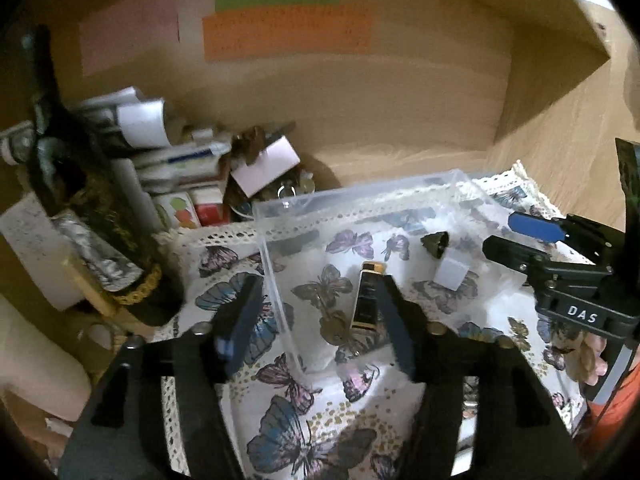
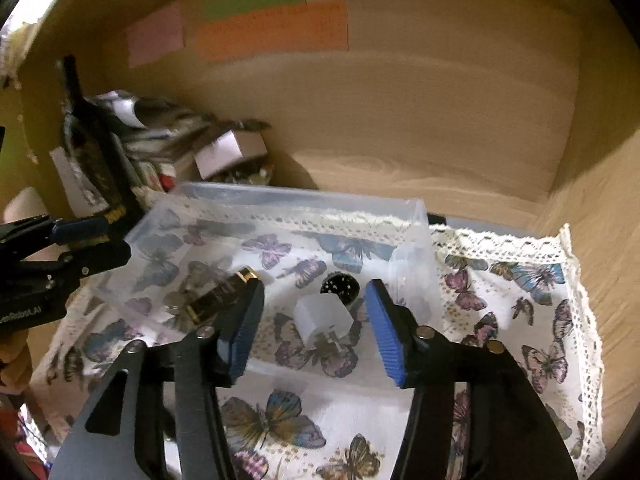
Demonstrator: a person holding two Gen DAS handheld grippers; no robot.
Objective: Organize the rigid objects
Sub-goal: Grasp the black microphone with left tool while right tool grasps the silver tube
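A clear plastic box (image 1: 268, 248) (image 2: 416, 232) stands on a butterfly cloth. Inside lie a black and gold tube (image 1: 366, 296) (image 2: 218, 294), a small white cube (image 1: 452, 274) (image 2: 322, 316) and a dark perforated cap (image 1: 434, 244) (image 2: 340, 286). My left gripper (image 1: 320, 292) is open and empty, its jaws straddling the box's near left wall, the right finger (image 1: 394, 320) beside the tube. My right gripper (image 2: 314, 290) is open and empty above the box, its jaws either side of the white cube. It also shows at the right of the left wrist view (image 1: 516, 236).
The butterfly cloth (image 2: 520, 304) with a lace edge lies in a wooden cabinet. A heap of boxes, papers and small items (image 1: 180, 160) fills the back left corner. A tall dark ornate bottle (image 1: 96, 220) stands at left. Coloured paper notes (image 1: 288, 28) hang on the back wall.
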